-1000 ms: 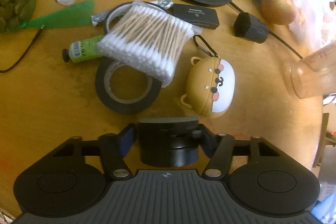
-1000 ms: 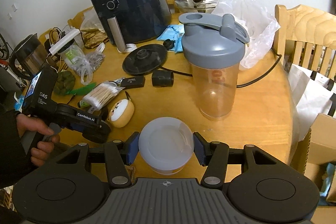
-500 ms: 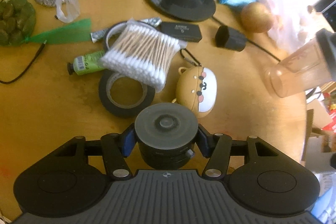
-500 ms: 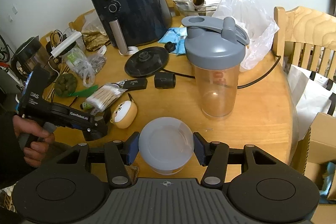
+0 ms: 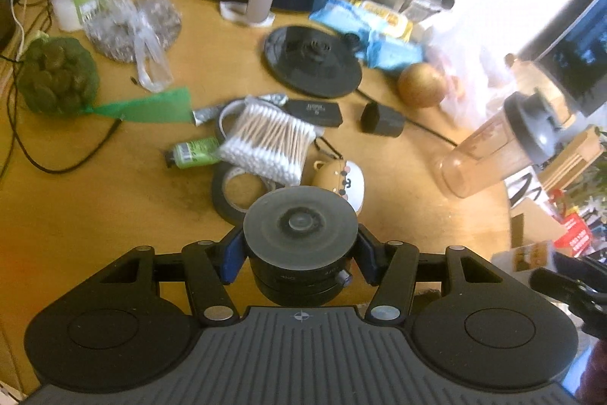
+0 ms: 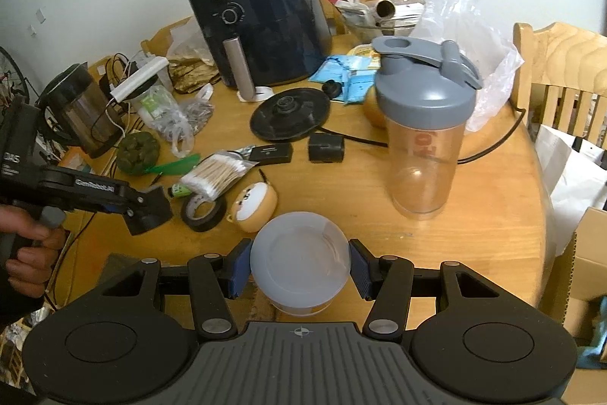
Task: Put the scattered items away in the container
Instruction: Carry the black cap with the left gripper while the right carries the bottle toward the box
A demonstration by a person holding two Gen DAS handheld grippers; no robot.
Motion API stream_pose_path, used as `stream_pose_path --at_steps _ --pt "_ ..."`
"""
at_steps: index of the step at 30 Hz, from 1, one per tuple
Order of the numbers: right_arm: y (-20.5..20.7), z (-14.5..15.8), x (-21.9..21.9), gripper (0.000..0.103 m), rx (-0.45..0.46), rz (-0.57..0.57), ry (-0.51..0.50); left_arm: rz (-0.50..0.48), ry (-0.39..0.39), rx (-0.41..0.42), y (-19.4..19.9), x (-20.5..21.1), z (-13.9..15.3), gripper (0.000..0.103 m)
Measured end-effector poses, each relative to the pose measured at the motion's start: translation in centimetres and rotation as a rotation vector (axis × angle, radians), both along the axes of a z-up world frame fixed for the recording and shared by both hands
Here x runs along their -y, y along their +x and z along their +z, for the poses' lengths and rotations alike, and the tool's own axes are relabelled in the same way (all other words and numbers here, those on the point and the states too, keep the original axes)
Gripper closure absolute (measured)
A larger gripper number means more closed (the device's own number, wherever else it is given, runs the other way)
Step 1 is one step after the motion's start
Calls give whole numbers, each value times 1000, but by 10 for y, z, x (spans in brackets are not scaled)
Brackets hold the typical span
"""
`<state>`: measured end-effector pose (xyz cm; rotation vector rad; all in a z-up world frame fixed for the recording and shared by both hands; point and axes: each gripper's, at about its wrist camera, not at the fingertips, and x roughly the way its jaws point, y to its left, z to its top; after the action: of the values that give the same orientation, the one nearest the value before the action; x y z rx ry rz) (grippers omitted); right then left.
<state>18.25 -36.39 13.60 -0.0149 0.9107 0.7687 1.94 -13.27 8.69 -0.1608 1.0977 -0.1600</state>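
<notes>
Right gripper (image 6: 299, 266) is clamped on a translucent round container (image 6: 300, 264); left gripper (image 5: 299, 247) is clamped on a black cylindrical knob-like part (image 5: 299, 245), held above the wooden table (image 6: 493, 215). Beyond lie black tape roll (image 6: 203, 211), bear-shaped case (image 6: 254, 205), cotton swab pack (image 6: 214, 173) and shaker bottle (image 6: 423, 124)

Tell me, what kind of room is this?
Probably a home kitchen or dining corner: a round wooden table crowded with an air fryer, a shaker bottle and a kettle, with a wooden chair beside it.
</notes>
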Motion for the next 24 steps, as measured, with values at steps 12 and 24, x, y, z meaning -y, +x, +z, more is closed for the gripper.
stream_pose_path --at_steps 12,24 --pt "-17 9 -22 47 13 28 24 -33 26 64 -37 -26 19 46" --pt "-42 2 -51 47 -13 92 25 -50 7 61 -72 -48 13 46"
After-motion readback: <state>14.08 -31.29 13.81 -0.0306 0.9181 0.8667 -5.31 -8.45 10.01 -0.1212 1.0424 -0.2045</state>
